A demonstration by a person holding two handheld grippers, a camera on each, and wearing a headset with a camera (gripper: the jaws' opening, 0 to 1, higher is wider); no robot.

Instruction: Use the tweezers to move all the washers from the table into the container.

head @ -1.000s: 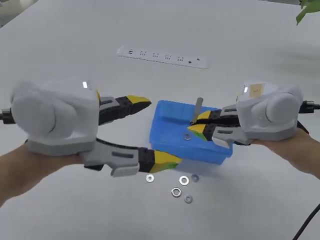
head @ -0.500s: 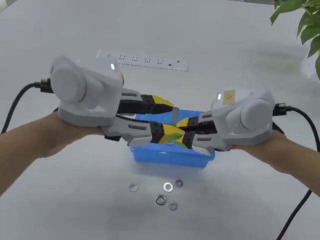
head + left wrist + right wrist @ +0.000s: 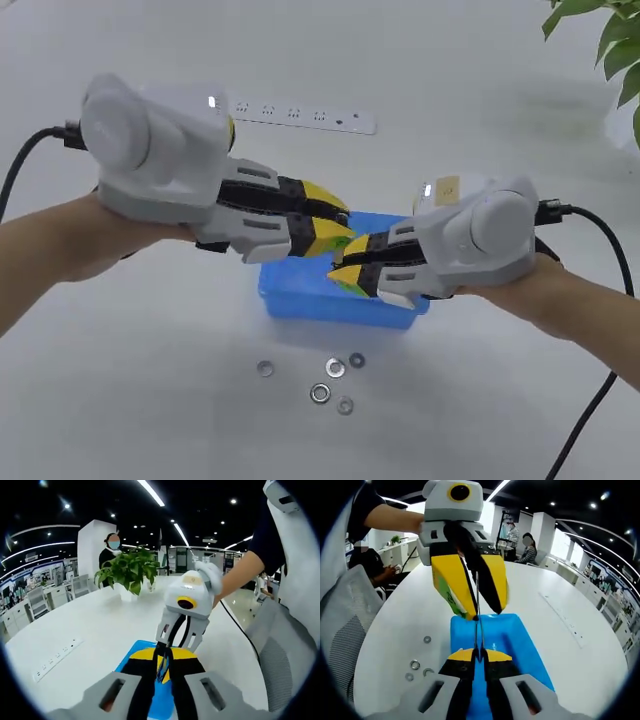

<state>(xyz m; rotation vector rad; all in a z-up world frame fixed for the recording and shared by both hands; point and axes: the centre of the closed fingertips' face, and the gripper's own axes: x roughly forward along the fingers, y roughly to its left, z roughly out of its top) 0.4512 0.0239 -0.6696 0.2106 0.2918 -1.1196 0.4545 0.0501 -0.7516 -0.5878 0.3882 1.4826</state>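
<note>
Progress check, head view: five washers [image 3: 335,368] lay loose on the table [image 3: 150,420], clustered just beyond the container's near wall at 6 o'clock. The blue container [image 3: 300,300] sat mid-table, with a power strip [image 3: 300,115] well off at 12 o'clock and plant leaves [image 3: 600,40] at about 2 o'clock. Both grippers hung over the container and hid most of its inside, so no washer could be confirmed in it.

Left gripper [image 3: 335,225] and right gripper [image 3: 345,272] met tip to tip above the container. In the right gripper view, the right gripper's jaws were pressed together on one end of the tweezers [image 3: 478,632]. The thin shaft ran straight ahead into the left gripper's yellow jaws, which also looked pinched on it. The left gripper view agreed, with a narrow slit between its own jaws and something thin caught there.

Judgement: the task was at or near its start. The tweezers were off the table but shared between both grippers and not yet aimed at any washer. As far as could be seen, all five washers were yet to be moved, each needing its own pick and drop.
</note>
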